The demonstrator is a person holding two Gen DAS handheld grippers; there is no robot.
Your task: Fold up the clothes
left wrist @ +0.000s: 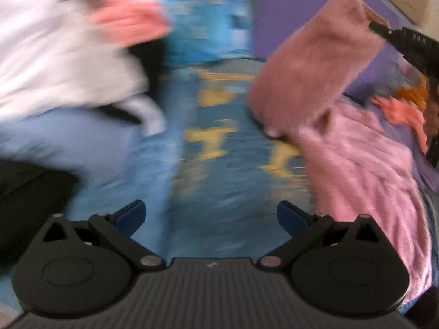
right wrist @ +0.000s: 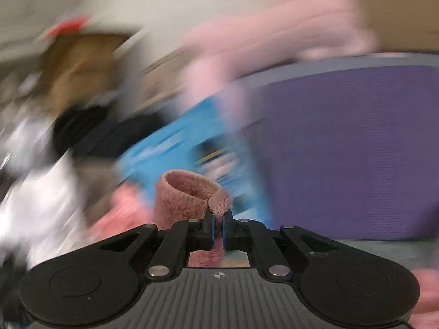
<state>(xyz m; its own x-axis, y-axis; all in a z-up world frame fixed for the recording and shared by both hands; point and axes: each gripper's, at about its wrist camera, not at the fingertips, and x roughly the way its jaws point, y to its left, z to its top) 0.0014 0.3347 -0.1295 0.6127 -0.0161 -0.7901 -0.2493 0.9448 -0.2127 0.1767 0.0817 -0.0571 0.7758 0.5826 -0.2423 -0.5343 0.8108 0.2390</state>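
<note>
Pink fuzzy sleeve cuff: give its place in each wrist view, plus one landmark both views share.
Left wrist view: the pink fuzzy sleeve cuff sits upper right, lifted above the blue patterned mat, its top corner pinched by the right gripper.
Right wrist view: bottom centre, an open tube, its edge clamped in the gripper.
Shared landmark: the purple panel behind it.

The right tongs are pinching the edge of a fuzzy pink sleeve cuff, whose round opening is standing just left of them. A purple panel is filling the right side; everything else is blurring.
</note>
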